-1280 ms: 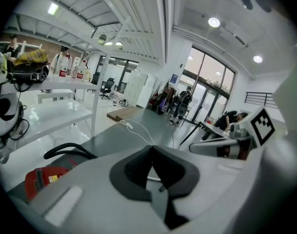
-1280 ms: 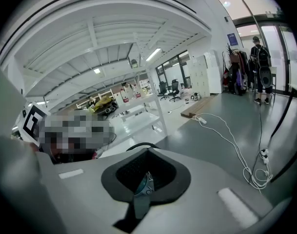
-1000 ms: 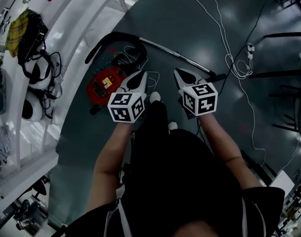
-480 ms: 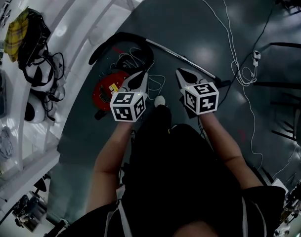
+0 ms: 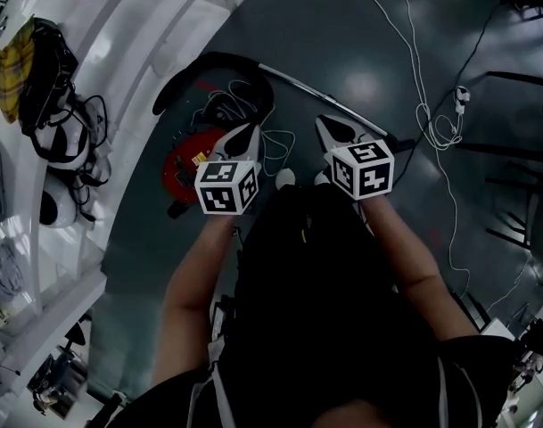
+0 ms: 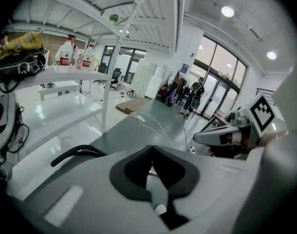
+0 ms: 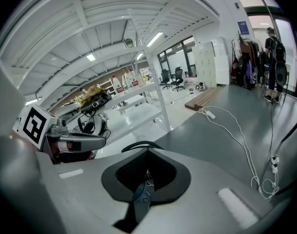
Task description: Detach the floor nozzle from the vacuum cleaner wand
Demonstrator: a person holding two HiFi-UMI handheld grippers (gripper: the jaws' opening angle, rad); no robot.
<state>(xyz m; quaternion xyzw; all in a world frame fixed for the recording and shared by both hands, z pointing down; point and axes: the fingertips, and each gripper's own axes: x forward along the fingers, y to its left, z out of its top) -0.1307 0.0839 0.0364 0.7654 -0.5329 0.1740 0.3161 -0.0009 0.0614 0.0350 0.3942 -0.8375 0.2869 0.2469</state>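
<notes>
The red vacuum cleaner body [image 5: 184, 162] lies on the grey floor with its black hose [image 5: 209, 63] arching above it. A silver wand [image 5: 320, 101] runs right from the hose to a dark end piece [image 5: 398, 141], too small to make out. My left gripper [image 5: 244, 130] hangs shut and empty just right of the red body. My right gripper [image 5: 327, 123] hangs shut and empty just below the wand. In the left gripper view the shut left gripper [image 6: 150, 152] points past the hose [image 6: 75, 154]. The right gripper view shows the right gripper [image 7: 147, 152] shut too.
A white shelving rack [image 5: 119, 43] with headsets and bags stands at the left. A white cable [image 5: 418, 87] trails across the floor at the right, near dark chair legs [image 5: 521, 78]. My shoe [image 5: 285, 178] is just behind the grippers.
Both grippers have drifted forward and a little down toward the vacuum, side by side. Both stay shut and empty.
</notes>
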